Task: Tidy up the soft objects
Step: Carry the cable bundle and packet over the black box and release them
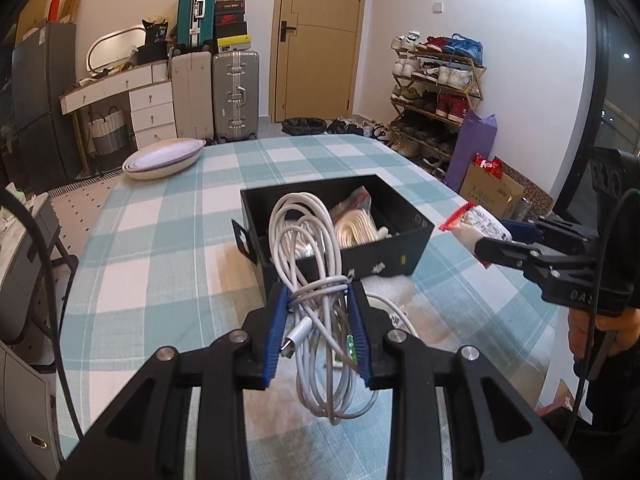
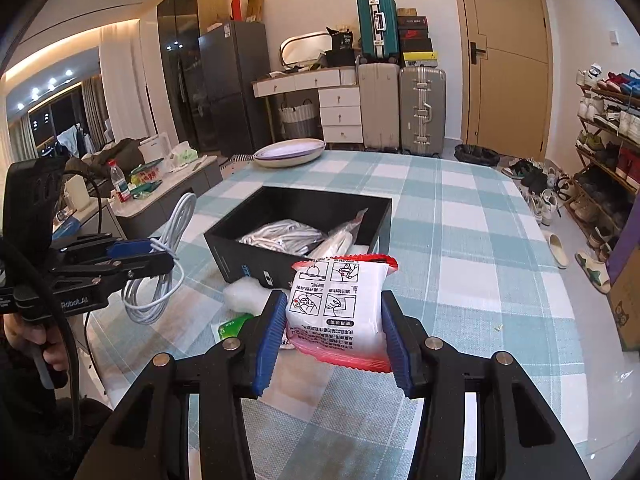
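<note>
My left gripper [image 1: 318,292] is shut on a coiled white cable [image 1: 308,240] and holds it above the table just in front of the black box [image 1: 384,258]. The cable also shows in the right wrist view [image 2: 160,264], hanging from the left gripper [image 2: 170,256]. My right gripper [image 2: 334,300] is shut on a white packet with red edges [image 2: 340,308] and holds it above the table near the box [image 2: 240,256]. In the left wrist view the packet [image 1: 476,224] is right of the box. The box holds bagged white cables [image 2: 280,236].
A white fluffy wad [image 2: 244,292] and a green packet [image 2: 232,326] lie on the checked tablecloth [image 2: 460,240] in front of the box. A shallow oval bowl [image 1: 164,158] stands at the table's far left. Suitcases, a dresser and a shoe rack stand beyond the table.
</note>
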A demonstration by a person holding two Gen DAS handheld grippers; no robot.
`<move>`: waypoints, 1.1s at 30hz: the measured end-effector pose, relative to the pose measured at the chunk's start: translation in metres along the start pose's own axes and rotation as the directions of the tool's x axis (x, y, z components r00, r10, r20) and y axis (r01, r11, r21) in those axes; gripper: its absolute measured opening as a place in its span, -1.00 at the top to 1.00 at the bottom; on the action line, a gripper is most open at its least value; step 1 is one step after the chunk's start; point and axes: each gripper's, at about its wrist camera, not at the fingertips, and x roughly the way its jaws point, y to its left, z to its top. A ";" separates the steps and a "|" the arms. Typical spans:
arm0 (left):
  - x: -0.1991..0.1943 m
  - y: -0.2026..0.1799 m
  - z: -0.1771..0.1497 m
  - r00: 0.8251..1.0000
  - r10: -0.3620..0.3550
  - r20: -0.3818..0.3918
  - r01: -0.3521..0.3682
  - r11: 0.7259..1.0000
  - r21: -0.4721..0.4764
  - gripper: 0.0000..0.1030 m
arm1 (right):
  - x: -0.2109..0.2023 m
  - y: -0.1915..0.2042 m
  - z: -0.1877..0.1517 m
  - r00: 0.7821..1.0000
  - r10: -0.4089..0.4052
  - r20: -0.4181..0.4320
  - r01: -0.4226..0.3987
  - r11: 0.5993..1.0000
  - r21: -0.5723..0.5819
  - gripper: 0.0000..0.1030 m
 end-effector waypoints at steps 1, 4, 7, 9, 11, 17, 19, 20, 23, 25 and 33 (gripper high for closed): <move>0.000 0.000 0.003 1.000 0.003 0.006 -0.003 1.000 0.001 0.44 | 0.000 0.001 0.001 1.000 0.003 0.005 -0.003 1.000 0.001 0.08; 0.003 0.003 0.011 1.000 0.010 0.018 -0.010 1.000 0.001 0.44 | 0.001 0.004 0.005 1.000 0.002 0.011 -0.002 1.000 -0.002 0.08; 0.007 0.004 0.017 1.000 0.018 0.023 -0.018 1.000 0.005 0.44 | 0.002 0.007 0.009 1.000 0.002 0.017 -0.002 1.000 -0.004 0.08; 0.009 0.004 0.021 0.999 0.021 0.026 -0.021 1.000 0.010 0.44 | 0.002 0.009 0.012 1.000 0.000 0.020 0.000 1.000 -0.010 0.08; 0.011 0.003 0.024 0.999 0.023 0.029 -0.023 1.000 0.017 0.44 | 0.003 0.012 0.017 1.000 -0.001 0.025 0.001 1.000 -0.018 0.08; 0.017 0.002 0.036 0.999 0.027 0.034 -0.028 0.999 0.022 0.44 | 0.003 0.015 0.030 0.999 -0.001 0.038 0.002 0.999 -0.036 0.08; 0.019 0.002 0.039 0.999 0.031 0.037 -0.032 0.999 0.026 0.44 | 0.003 0.015 0.033 0.999 0.000 0.042 0.002 0.999 -0.040 0.08; 0.019 0.002 0.041 0.999 0.033 0.039 -0.034 0.999 0.027 0.44 | 0.004 0.016 0.035 0.999 0.000 0.044 0.002 0.999 -0.042 0.08; 0.023 0.002 0.047 0.998 0.038 0.040 -0.039 0.999 0.033 0.44 | 0.006 0.016 0.042 0.999 0.003 0.047 -0.001 0.999 -0.046 0.08; 0.026 0.000 0.050 0.998 0.051 0.043 -0.052 0.998 0.042 0.44 | 0.009 0.016 0.045 0.999 0.005 0.049 -0.002 0.999 -0.047 0.08; 0.042 0.000 0.059 0.998 0.063 0.028 -0.064 0.997 0.048 0.44 | 0.019 0.016 0.055 0.999 0.015 0.043 -0.013 0.999 -0.048 0.08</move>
